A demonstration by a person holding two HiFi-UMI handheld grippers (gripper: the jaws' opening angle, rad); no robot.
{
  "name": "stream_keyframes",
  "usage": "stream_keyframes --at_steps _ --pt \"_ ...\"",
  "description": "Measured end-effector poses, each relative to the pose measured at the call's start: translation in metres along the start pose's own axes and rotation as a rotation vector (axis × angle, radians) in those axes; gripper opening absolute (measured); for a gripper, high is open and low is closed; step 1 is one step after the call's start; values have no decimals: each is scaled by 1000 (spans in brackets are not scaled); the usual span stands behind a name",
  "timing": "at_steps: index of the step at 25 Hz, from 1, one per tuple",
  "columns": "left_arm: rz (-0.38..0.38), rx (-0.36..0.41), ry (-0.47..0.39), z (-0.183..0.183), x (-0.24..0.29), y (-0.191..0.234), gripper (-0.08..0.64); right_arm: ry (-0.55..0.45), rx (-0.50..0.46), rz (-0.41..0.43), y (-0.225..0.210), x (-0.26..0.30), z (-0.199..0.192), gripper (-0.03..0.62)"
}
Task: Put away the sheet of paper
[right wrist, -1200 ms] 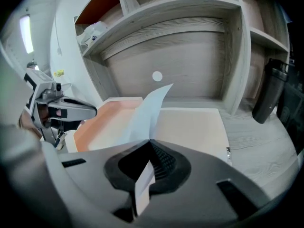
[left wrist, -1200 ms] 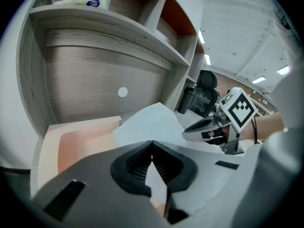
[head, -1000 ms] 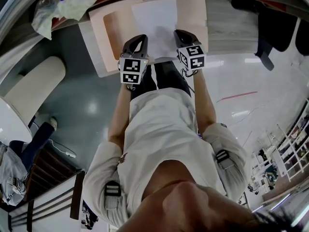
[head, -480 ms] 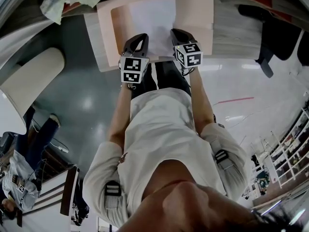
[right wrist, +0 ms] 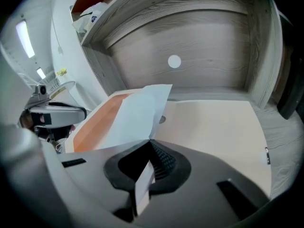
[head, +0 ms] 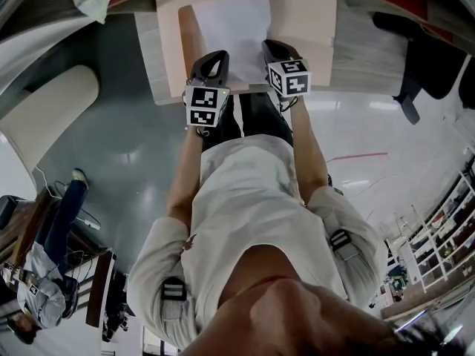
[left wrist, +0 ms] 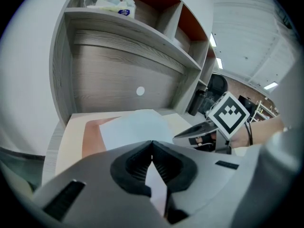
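Observation:
A white sheet of paper (head: 234, 21) hangs over an open beige folder (head: 306, 22) that lies on the grey wood desk. My left gripper (head: 217, 56) is shut on the sheet's near left edge, and my right gripper (head: 269, 47) is shut on its near right edge. In the left gripper view the paper (left wrist: 133, 126) runs out from the shut jaws (left wrist: 152, 144) over the folder (left wrist: 71, 137), with the right gripper (left wrist: 202, 131) beside it. In the right gripper view the sheet (right wrist: 135, 115) curls up from the shut jaws (right wrist: 151, 142) above the folder (right wrist: 213, 127).
The desk sits in a recess with a back panel, which has a round cable hole (right wrist: 174, 61). A shelf above holds a plastic bag (left wrist: 107, 1). A black object (head: 423, 58) stands at the desk's right. A pale round seat (head: 44, 117) is on the floor to the left, and a person (head: 44, 273) is further back.
Both grippers have moved forward a little with the sheet, so it lies further over the folder. Both keep their grip.

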State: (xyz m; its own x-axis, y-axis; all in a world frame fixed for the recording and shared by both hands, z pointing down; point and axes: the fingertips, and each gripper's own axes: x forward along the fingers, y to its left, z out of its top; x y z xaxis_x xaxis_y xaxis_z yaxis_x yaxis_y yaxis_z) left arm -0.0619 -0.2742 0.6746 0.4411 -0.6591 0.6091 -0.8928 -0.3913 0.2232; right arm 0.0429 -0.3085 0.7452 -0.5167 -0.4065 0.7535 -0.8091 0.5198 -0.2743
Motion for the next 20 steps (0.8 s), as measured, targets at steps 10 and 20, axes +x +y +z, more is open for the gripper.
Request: stream_keyframes --at_steps 10,20 --pt "13 -15 -2 -2 -3 12 18 24 5 1 11 19 5 20" --pt "21 -27 -2 -5 -5 22 18 39 45 16 29 38 8 20"
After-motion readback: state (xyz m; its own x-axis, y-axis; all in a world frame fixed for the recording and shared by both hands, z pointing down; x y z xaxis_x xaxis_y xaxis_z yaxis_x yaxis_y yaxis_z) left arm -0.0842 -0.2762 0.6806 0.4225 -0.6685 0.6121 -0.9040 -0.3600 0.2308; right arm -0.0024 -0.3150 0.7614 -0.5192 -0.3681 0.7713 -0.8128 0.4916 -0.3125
